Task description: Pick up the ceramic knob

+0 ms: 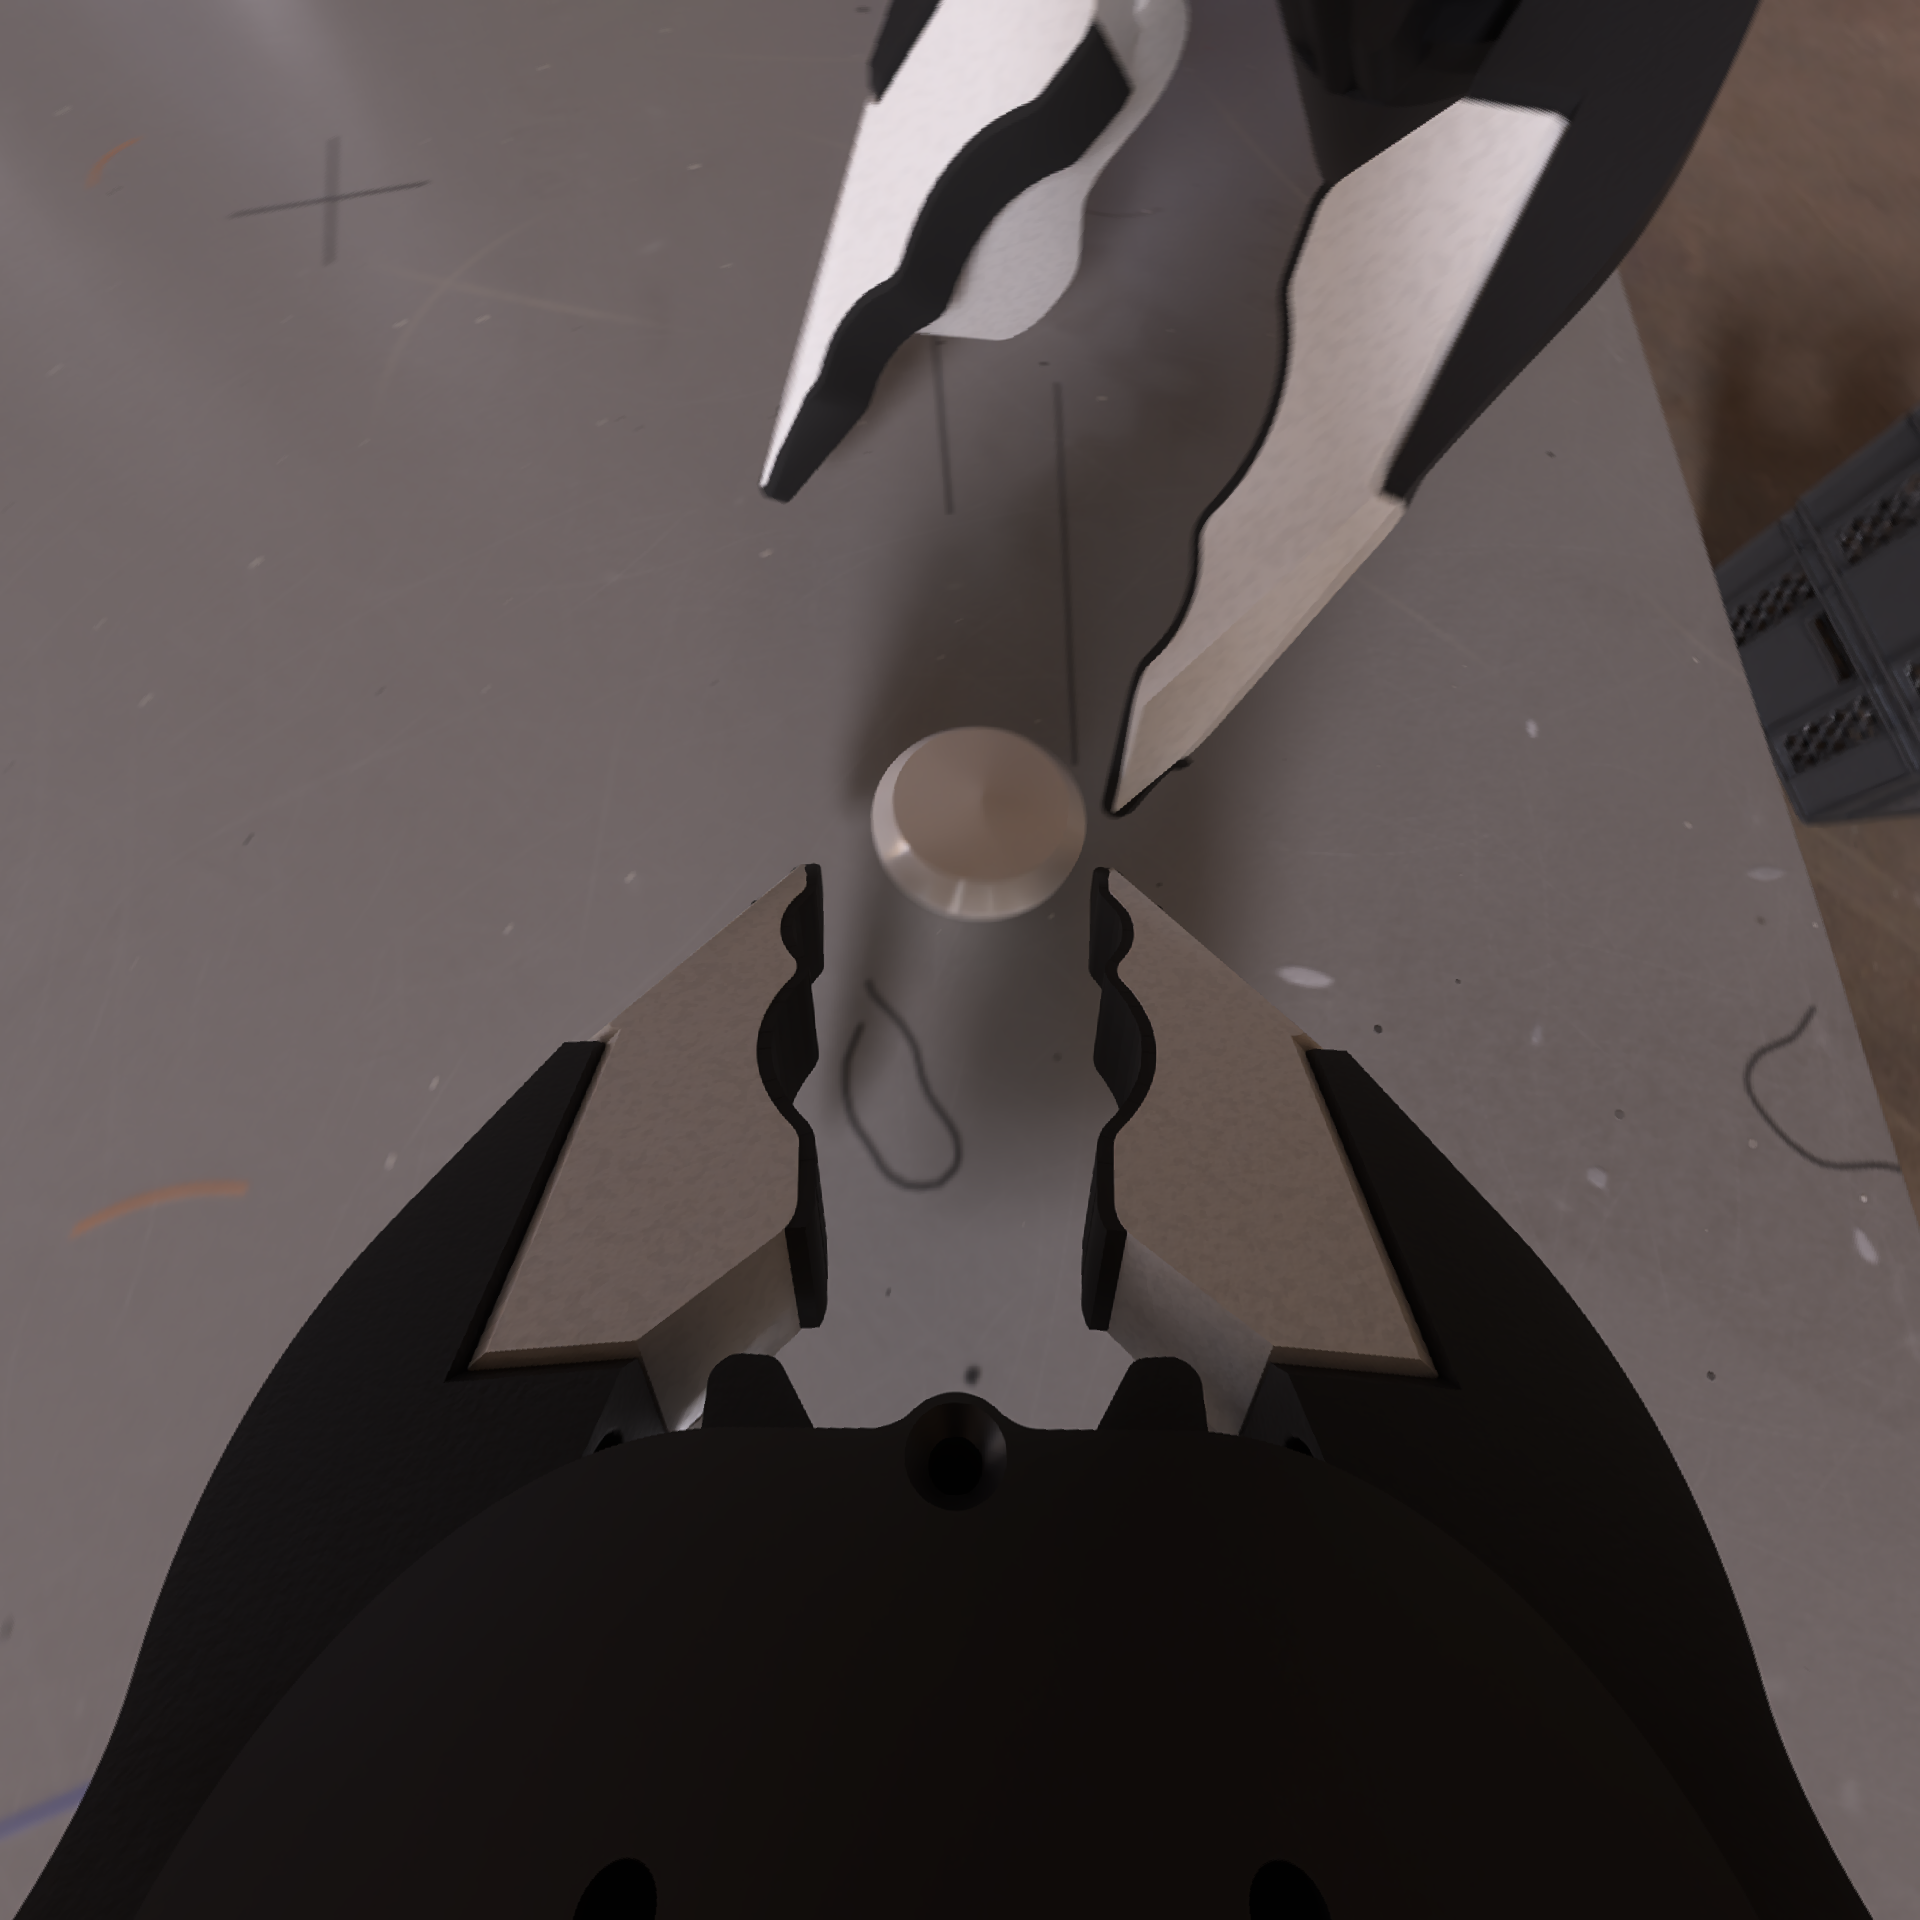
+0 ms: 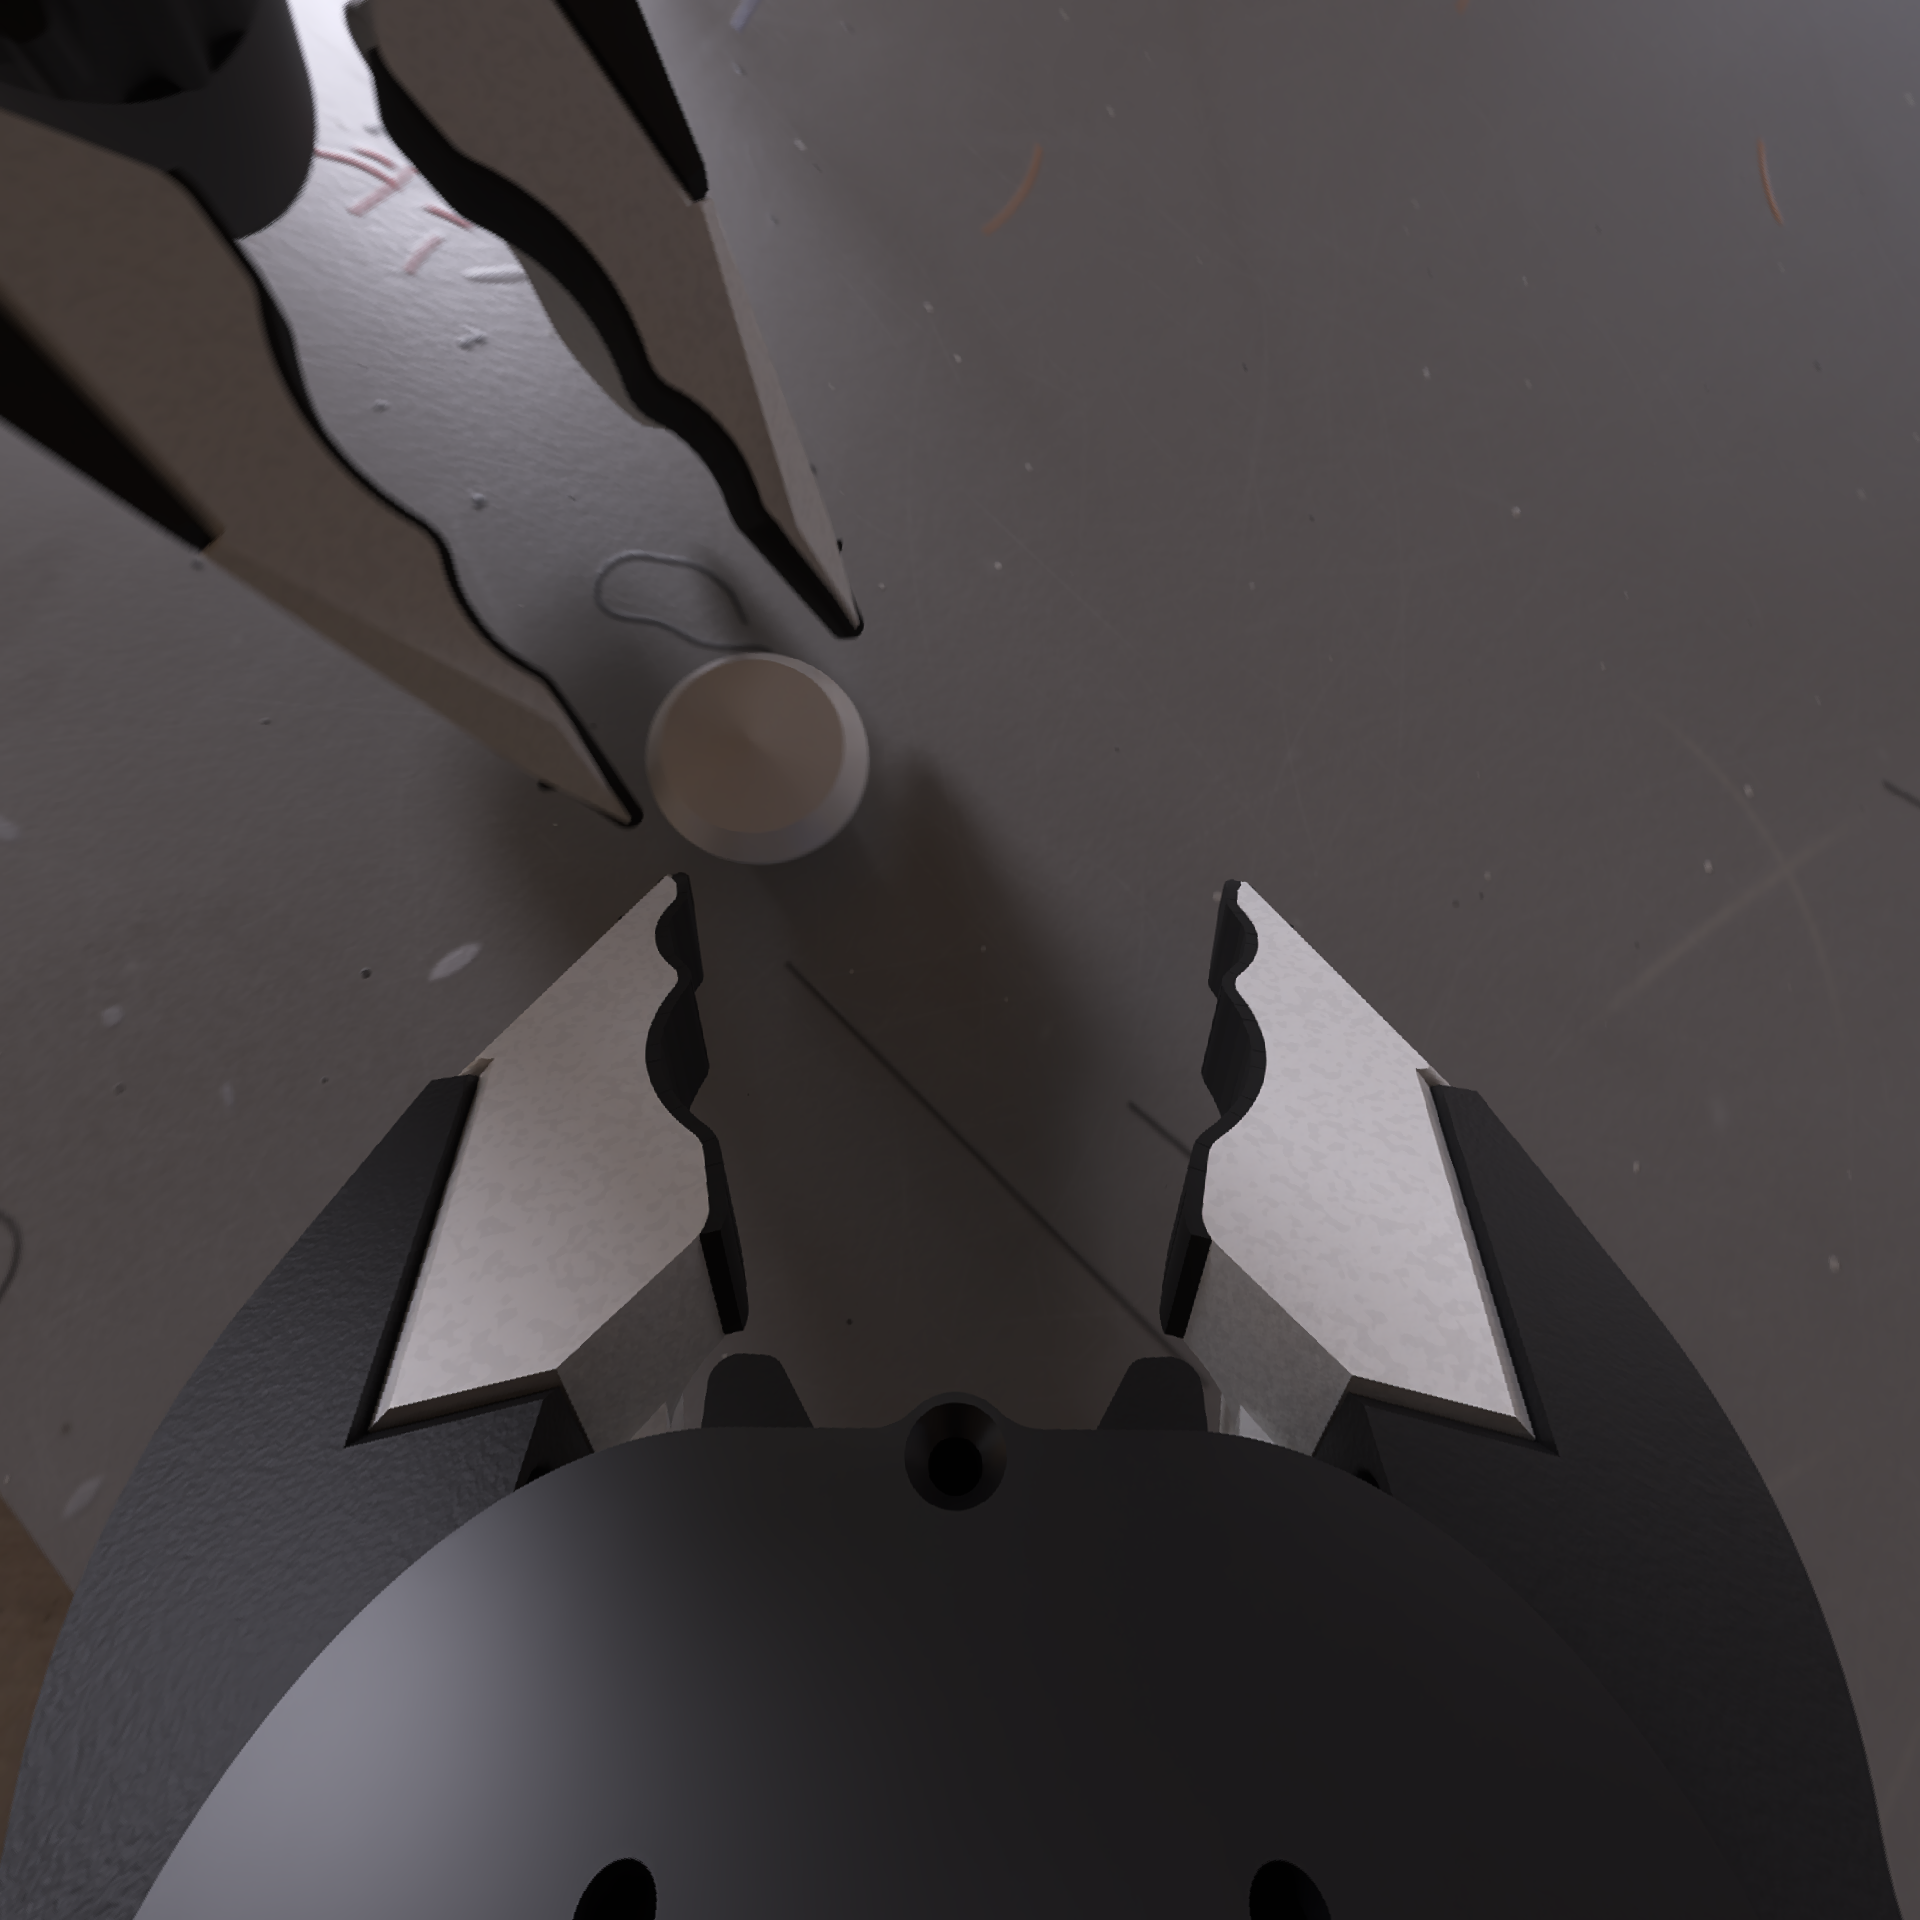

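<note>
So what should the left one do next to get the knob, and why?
Probably ease the left hand-held gripper forward a little, then close. Its jaws are open, and the ceramic knob sits untouched on the table just beyond its fingertips, lined up with the gap.

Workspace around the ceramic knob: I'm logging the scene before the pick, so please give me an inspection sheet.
Surface: grey table, scuffed, with pen marks, thin lines and pale specks.
Job's things: ceramic knob, round and pale, standing on the table, not gripped.
Clutter: nothing seen on the table besides the knob.
Grippers: left gripper open, jaws apart, tips just short of the knob; right gripper open wider, the knob ahead and off to its left side. In the left wrist view one right fingertip sits close beside the knob; contact cannot be told.
Cables: nothing seen; only drawn squiggles.
Surroundings: dark perforated crate past the table edge, on a brown floor.
</note>
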